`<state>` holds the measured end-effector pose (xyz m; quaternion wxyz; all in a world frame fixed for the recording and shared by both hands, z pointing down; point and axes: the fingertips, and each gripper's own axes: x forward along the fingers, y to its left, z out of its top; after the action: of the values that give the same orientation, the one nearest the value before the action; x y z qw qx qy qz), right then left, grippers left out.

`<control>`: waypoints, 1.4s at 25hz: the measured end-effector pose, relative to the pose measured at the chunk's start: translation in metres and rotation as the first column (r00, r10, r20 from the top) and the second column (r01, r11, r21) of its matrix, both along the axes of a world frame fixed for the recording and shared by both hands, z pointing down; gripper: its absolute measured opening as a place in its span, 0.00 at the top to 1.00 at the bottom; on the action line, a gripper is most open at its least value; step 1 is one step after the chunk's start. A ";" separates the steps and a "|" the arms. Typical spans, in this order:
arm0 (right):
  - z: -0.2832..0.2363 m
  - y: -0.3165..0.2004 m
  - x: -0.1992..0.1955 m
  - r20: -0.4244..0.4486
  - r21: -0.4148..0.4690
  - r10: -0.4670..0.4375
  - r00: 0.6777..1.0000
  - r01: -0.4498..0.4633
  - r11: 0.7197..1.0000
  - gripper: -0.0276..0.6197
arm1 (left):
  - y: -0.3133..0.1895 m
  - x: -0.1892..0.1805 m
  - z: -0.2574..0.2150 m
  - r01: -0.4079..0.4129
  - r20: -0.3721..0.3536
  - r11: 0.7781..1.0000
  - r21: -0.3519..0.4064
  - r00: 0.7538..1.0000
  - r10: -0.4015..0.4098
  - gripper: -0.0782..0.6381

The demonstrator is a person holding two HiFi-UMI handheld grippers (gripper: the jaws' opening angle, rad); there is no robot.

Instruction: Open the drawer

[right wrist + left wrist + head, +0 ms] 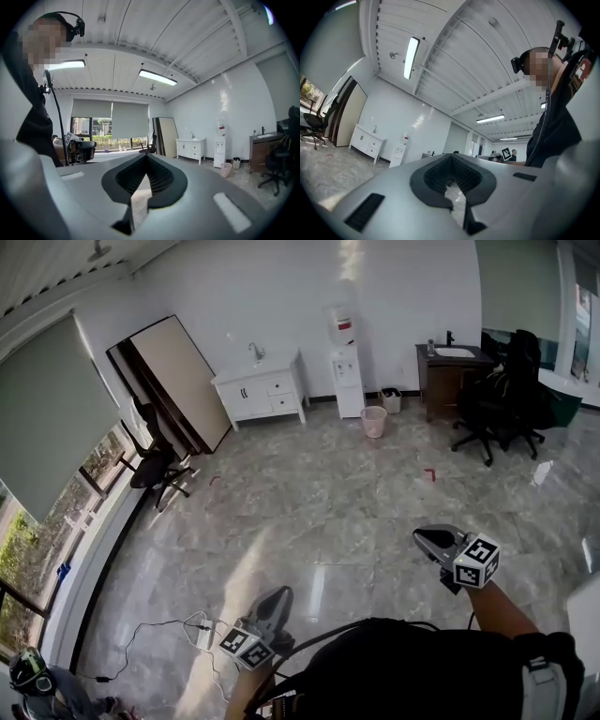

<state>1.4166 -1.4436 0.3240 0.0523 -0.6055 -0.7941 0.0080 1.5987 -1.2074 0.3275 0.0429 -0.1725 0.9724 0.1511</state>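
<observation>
Nearest, at the bottom of the head view, the person [403,671] in dark clothing is holding both grippers out over the floor [319,512]. The left gripper [278,596] is sitting low and near on the left. Its fingers are pressing together with nothing between them, and in its own view the dark pads [429,183] are meeting at the tip. The right gripper [427,539] is reaching a little farther out on the right. Its fingers are also lying together, empty. Both are hanging in the air, well apart from any furniture.

Just left of the left gripper, a white power strip [204,636] is lying on the floor. Farther left, a black chair [155,470] is standing by the window.

Across the room, the white cabinet [253,395] is standing against the far wall with a tap on top. The drawers [282,395] are sitting in its right half, one above the other, with fronts flush, well apart from both grippers. A large board [178,381] is leaning on the wall to the cabinet's left. Just right of the cabinet a water cooler [348,381] is standing, with a pink bin [373,421] on the floor near it. At far right a dark desk [448,376] is standing by the wall, with black office chairs [502,404] crowding beside it.
</observation>
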 end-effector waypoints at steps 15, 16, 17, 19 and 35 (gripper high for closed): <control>-0.026 0.172 -0.004 0.063 0.029 0.088 0.994 -0.090 0.996 0.96 | 0.193 -0.032 -0.015 -0.097 0.040 0.995 -0.003 0.994 0.097 0.89; -0.026 0.184 -0.004 0.057 0.021 0.087 0.995 -0.089 0.996 0.96 | 0.204 -0.033 -0.013 -0.098 0.038 0.995 -0.005 0.994 0.098 0.89; -0.026 0.196 -0.005 0.052 0.014 0.085 0.995 -0.086 0.996 0.96 | 0.215 -0.033 -0.012 -0.098 0.035 0.995 -0.008 0.994 0.099 0.89; -0.019 0.220 -0.007 0.049 0.023 0.075 0.996 -0.076 0.997 0.96 | 0.238 -0.033 -0.007 -0.089 0.032 0.996 -0.010 0.995 0.089 0.89; 0.006 0.350 -0.100 -0.006 0.030 -0.111 0.994 0.111 0.993 0.96 | 0.332 -0.090 0.015 0.079 -0.013 0.997 0.020 0.997 -0.079 0.89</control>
<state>1.3169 -1.0934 0.3299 0.0637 -0.6480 -0.7590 -0.0057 1.5083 -0.8751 0.3425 0.0447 -0.1324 0.9771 0.1603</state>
